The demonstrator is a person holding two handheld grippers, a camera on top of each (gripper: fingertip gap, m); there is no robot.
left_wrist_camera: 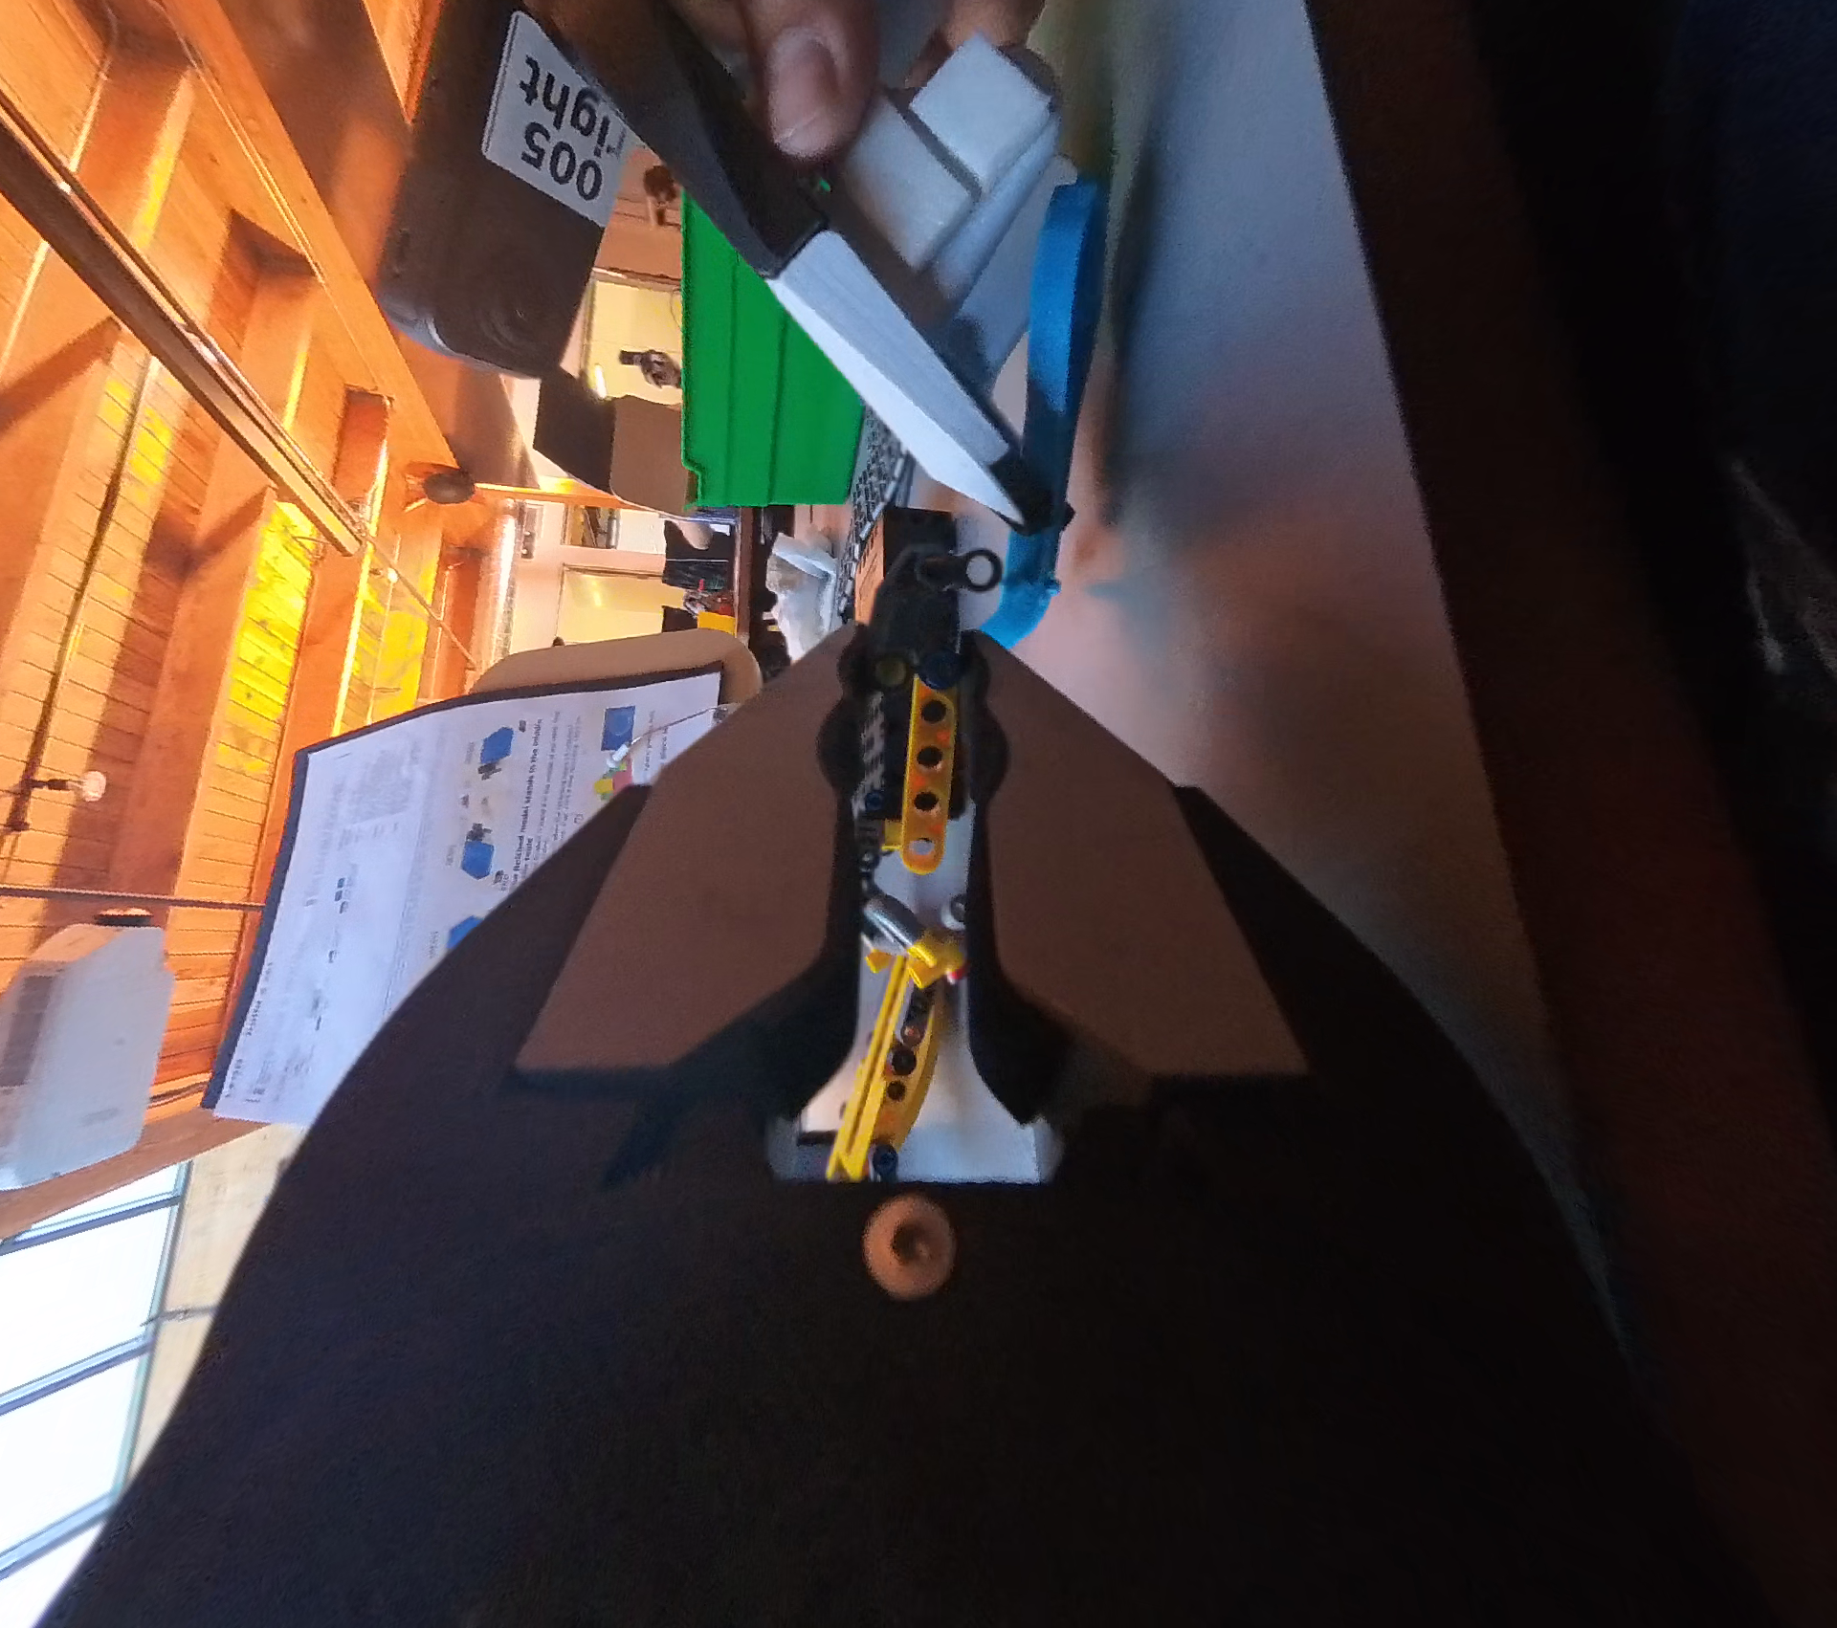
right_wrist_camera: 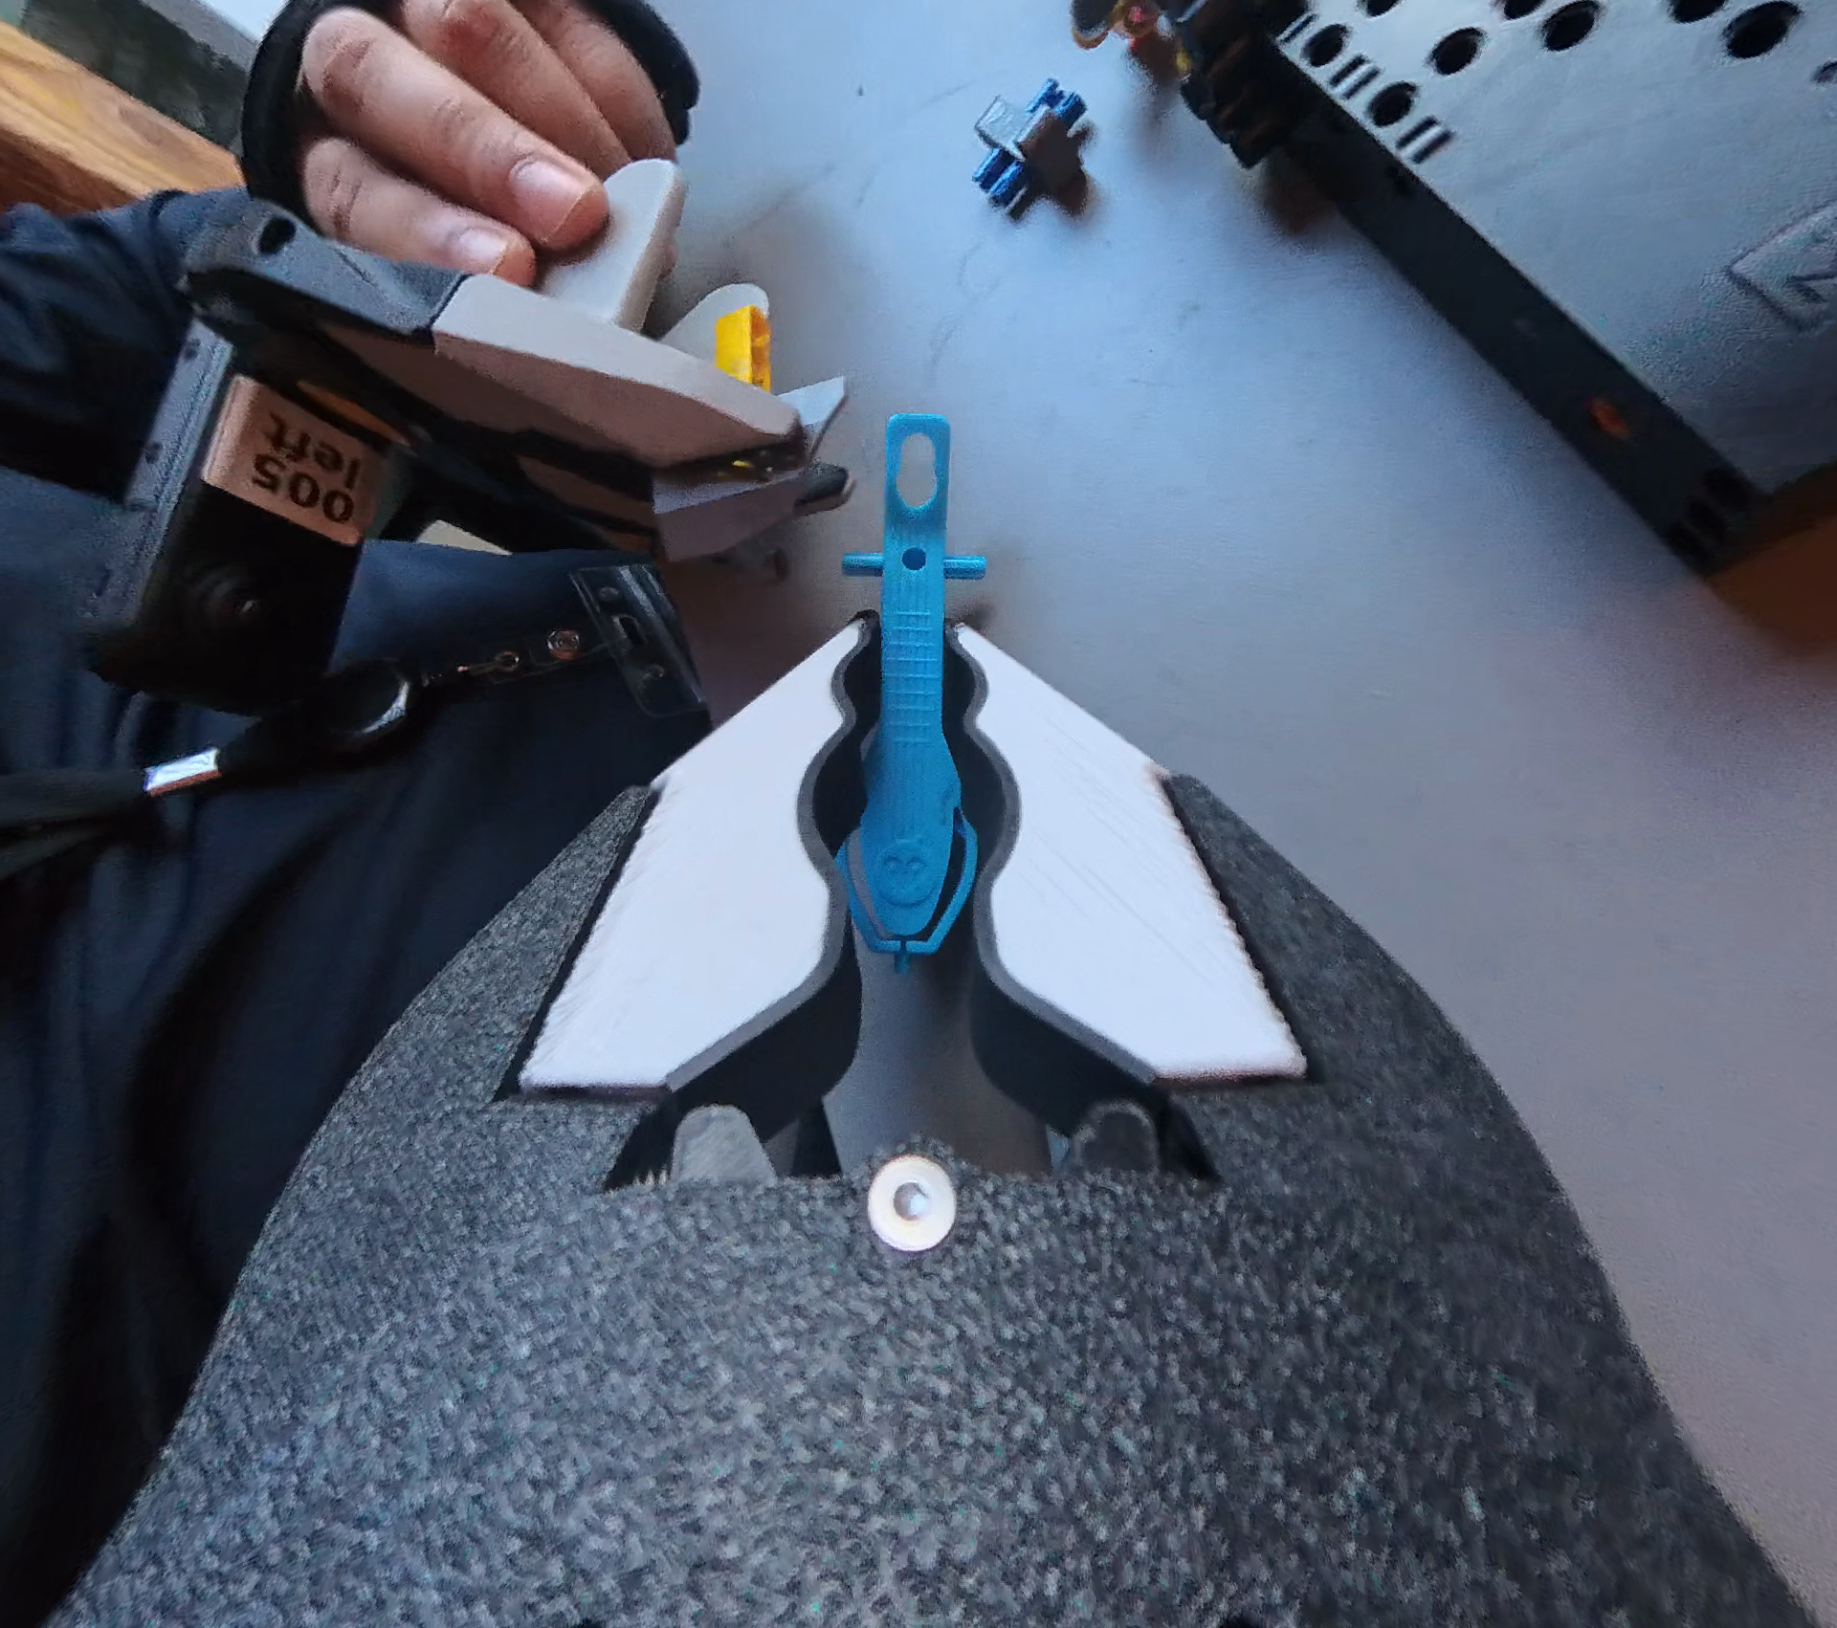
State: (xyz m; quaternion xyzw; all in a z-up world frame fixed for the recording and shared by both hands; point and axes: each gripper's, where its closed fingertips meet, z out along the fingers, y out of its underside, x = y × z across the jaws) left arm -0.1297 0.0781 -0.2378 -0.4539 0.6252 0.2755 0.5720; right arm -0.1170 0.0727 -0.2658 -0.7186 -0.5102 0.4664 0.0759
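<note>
- Two handheld grippers work close together above a grey tabletop, each gripped from behind by a person's hand.
- Perforated grey metal box lies far ahead and to the right of the right gripper.
- Left gripper, rolled on its side, is clamped on a yellow-and-black building-toy assembly that runs down between its fingers.
- Right gripper is closed around a blue plastic separator tool, whose looped end juts past the fingertips beside the left gripper's tips.
- Small blue-and-grey connector piece lies well ahead, slightly right.
</note>
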